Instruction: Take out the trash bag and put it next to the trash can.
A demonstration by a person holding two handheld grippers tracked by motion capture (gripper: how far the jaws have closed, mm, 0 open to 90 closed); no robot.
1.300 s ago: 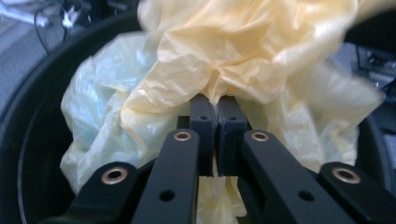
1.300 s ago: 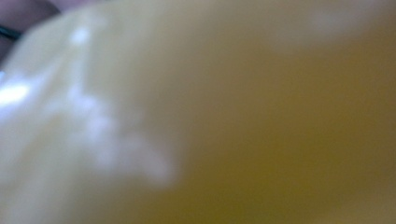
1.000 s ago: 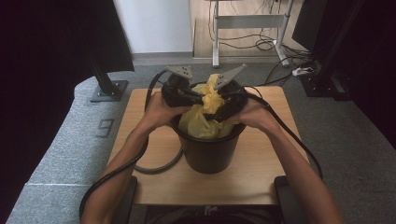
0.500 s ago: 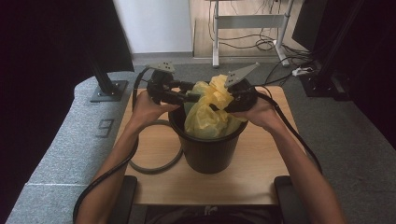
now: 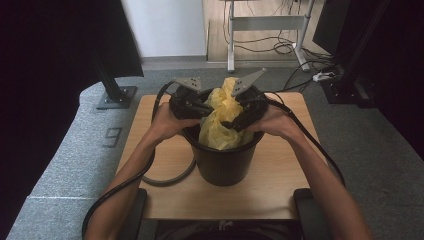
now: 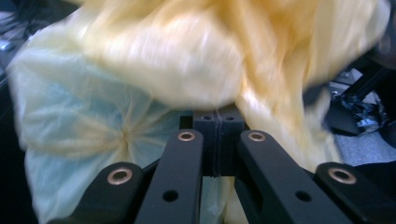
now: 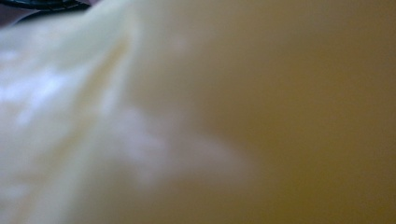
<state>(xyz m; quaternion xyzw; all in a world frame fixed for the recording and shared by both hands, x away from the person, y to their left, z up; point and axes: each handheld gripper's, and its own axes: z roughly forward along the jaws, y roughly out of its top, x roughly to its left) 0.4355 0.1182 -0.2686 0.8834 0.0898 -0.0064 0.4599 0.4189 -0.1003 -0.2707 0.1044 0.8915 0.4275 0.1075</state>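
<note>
Bunching yellow bag (image 5: 222, 120) over black bin (image 5: 222, 162)

Crumpled yellow plastic bag (image 5: 223, 120) bulges from black bin (image 5: 222, 162).

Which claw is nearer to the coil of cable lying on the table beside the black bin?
Left. The left claw is at the bin's left rim, above the cable coil. The right claw is at the bin's right rim, across the yellow bag from it.
</note>
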